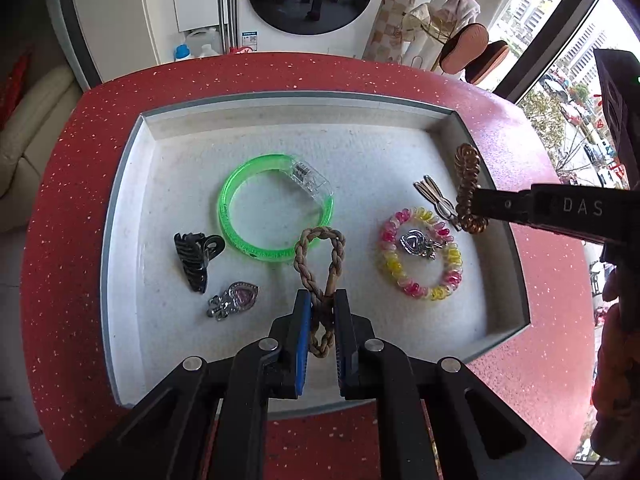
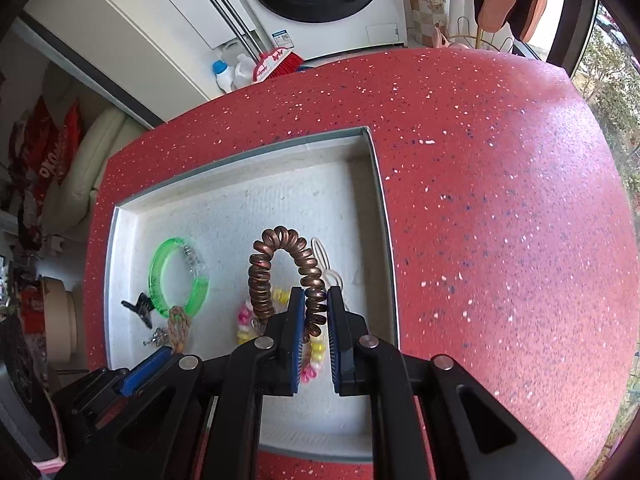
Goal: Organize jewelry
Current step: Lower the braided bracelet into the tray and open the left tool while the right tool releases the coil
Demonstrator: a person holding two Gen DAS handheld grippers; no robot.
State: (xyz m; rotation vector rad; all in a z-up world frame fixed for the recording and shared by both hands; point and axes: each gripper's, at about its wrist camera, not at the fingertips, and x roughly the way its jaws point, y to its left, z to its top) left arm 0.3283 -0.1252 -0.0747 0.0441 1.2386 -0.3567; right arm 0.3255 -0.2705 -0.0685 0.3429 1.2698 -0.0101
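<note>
My left gripper (image 1: 322, 300): jaws clamped on a braided tan cord loop (image 1: 320, 256); the loop stands out past the fingertips above the tray floor, its top overlapping the green bangle in my view.

My right gripper (image 2: 314, 300): jaws clamped on a brown spiral hair tie (image 2: 280, 268), which arches up and over to the left of the fingers, above the right part of the tray.

Tray (image 1: 132, 184): shallow, white-lined, grey-edged, set on a red speckled tabletop (image 1: 60, 208).

Contents lying in the tray, as I see them from the left wrist camera:
- green translucent bangle (image 1: 240, 232) with a clear block at its top right, centre;
- black claw hair clip (image 1: 196, 260), left of the bangle;
- silver brooch with a pink heart stone (image 1: 234, 300), just below the claw clip;
- pink-and-yellow spiral hair tie (image 1: 420, 256), right side, with a silver heart charm (image 1: 416, 244) inside its ring;
- striped flat hair clip (image 1: 434, 198), just above that tie.
</note>
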